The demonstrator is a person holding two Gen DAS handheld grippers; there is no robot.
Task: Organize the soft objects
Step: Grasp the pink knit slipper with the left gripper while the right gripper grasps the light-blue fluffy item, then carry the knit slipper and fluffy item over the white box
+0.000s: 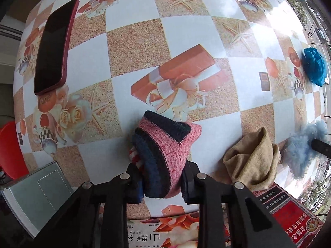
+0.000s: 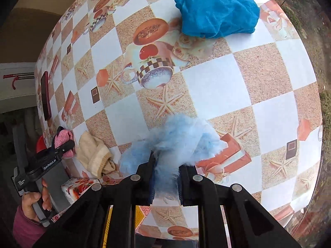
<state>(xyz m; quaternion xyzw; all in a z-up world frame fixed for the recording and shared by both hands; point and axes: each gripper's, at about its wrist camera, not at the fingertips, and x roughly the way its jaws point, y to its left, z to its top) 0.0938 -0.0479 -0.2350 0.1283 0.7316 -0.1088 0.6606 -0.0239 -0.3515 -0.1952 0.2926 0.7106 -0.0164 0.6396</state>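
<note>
Left claw downward on knit sock, right claw on fluffy sock.

A knitted piece in pink with dark navy bands, a scrap of red-and-white stripe at its side, lies bunched on the desk, pinched between black fingers. Just beside it slumps a crumpled tan cloth, folded over on itself. Next to that, a fluffy pale-blue bundle of loose fibres is likewise clamped between fingers. Well apart, near the desk's far edge, rests a crinkled bright-blue cloth, wadded into a heap.
</note>
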